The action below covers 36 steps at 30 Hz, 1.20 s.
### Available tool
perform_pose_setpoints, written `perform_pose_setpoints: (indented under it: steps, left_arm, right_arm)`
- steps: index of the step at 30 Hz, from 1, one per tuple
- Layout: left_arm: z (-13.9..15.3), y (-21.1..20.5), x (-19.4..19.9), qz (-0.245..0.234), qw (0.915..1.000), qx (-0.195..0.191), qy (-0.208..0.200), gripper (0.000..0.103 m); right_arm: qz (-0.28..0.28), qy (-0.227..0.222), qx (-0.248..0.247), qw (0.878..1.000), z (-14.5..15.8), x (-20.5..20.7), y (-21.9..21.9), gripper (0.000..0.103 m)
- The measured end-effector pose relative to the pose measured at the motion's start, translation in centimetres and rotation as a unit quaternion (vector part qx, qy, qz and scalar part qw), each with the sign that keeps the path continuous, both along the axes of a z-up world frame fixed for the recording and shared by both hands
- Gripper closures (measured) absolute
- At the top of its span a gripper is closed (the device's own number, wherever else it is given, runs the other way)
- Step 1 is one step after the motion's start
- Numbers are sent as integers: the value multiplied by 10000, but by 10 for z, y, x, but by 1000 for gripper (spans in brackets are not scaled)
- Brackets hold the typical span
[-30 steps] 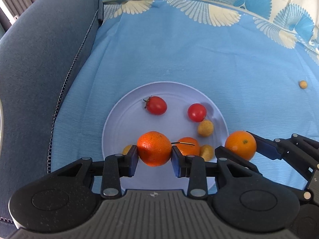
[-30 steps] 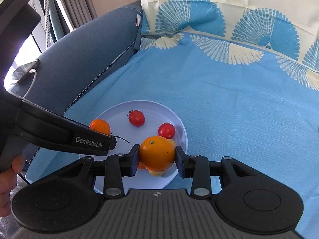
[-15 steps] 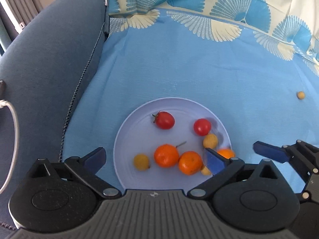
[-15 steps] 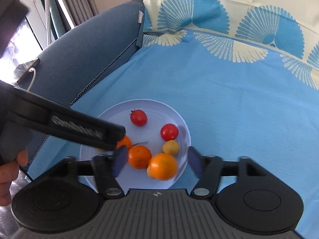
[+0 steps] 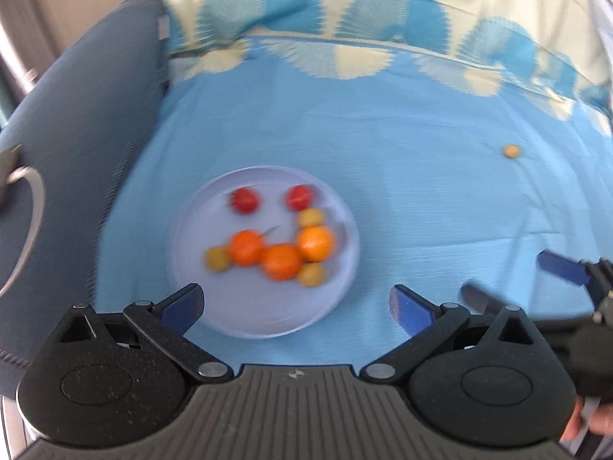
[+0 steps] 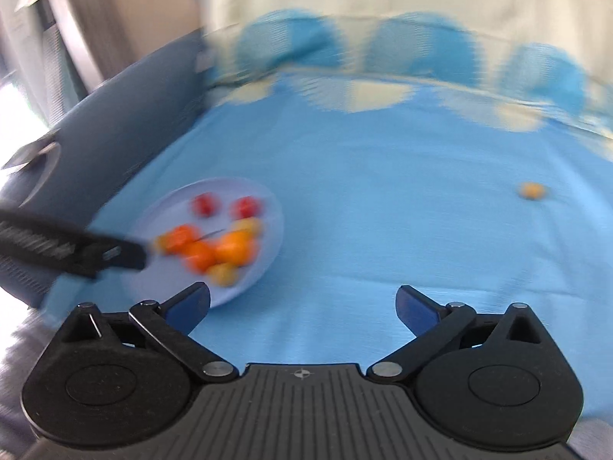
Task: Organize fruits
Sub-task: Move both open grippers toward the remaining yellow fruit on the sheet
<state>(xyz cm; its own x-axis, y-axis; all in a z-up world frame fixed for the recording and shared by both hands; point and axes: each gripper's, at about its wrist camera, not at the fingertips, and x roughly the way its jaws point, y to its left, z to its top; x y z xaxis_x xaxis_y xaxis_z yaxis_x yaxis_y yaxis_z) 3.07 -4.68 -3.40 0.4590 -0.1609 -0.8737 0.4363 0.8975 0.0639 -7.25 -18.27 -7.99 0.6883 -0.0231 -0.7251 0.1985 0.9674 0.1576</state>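
A pale blue plate (image 5: 214, 306) lies on the blue cloth and holds three oranges (image 5: 281, 261), two red tomatoes (image 5: 245, 200) and three small yellow fruits (image 5: 311, 217). My left gripper (image 5: 297, 306) is open and empty, raised above the plate's near edge. My right gripper (image 6: 302, 304) is open and empty, to the right of the plate (image 6: 264, 268). One small yellow fruit (image 5: 511, 150) lies alone on the cloth at the far right; it also shows in the right wrist view (image 6: 531, 191). Both views are blurred by motion.
A grey-blue sofa arm (image 5: 69, 145) runs along the left. A cream and blue patterned cloth (image 5: 383, 19) rises at the back. The right gripper's fingers (image 5: 563, 268) show at the right of the left wrist view. The left gripper's body (image 6: 69, 249) crosses the plate's left side.
Both grippers let go of their oranges, which now lie on the plate. Both opened wide and pulled back and up; the right one swung to the right.
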Motion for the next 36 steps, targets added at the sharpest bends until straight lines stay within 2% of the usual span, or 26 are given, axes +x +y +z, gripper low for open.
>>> perform_pose_setpoints:
  steps: [5, 9, 12, 15, 16, 18, 19, 20, 22, 26, 36]
  left_arm:
    - [-22, -82, 7, -659, 9973, -192, -279, 0]
    - [-69, -163, 37, -1158, 9913, -435, -438, 0]
    - [-112, -214, 65, -1245, 9905, -291, -510, 0]
    - [-153, -251, 96, -1287, 9898, 78, -598, 0]
    - [-163, -257, 104, -1344, 9890, 105, -604, 0]
    - [-169, -251, 114, -1371, 9855, -514, -855, 0]
    - [-174, -249, 120, -1349, 9851, -585, -897, 0]
    - [-176, -244, 120, -1384, 9816, -799, -1045, 0]
    - [-185, -233, 115, -1404, 9737, -1115, -1405, 0]
    - [-187, -232, 108, -1339, 9711, -1134, -1620, 0]
    - [-184, -232, 109, -1334, 9714, -1154, -1588, 0]
  right_arm:
    - [-1349, -86, -449, 9898, -15, -10, -69, 1]
    - [-2109, -55, -578, 9758, -54, 11, -132, 1]
    - [-2622, -38, -668, 9627, -88, 33, -175, 1]
    - [-2741, -160, -902, 9573, -112, 52, -207, 1]
    - [-2704, -160, -980, 9576, -119, 58, -214, 1]
    - [-2533, -75, -1038, 9618, -131, 69, -225, 1]
    - [-2452, -62, -1027, 9640, -137, 74, -228, 1]
    - [-2471, -292, -1006, 9633, -141, 73, -230, 1]
    - [-2488, -360, -1045, 9622, -143, 73, -228, 1]
    - [-2503, -421, -909, 9630, -143, 70, -231, 1]
    - [-2491, -425, -911, 9632, -143, 70, -232, 1]
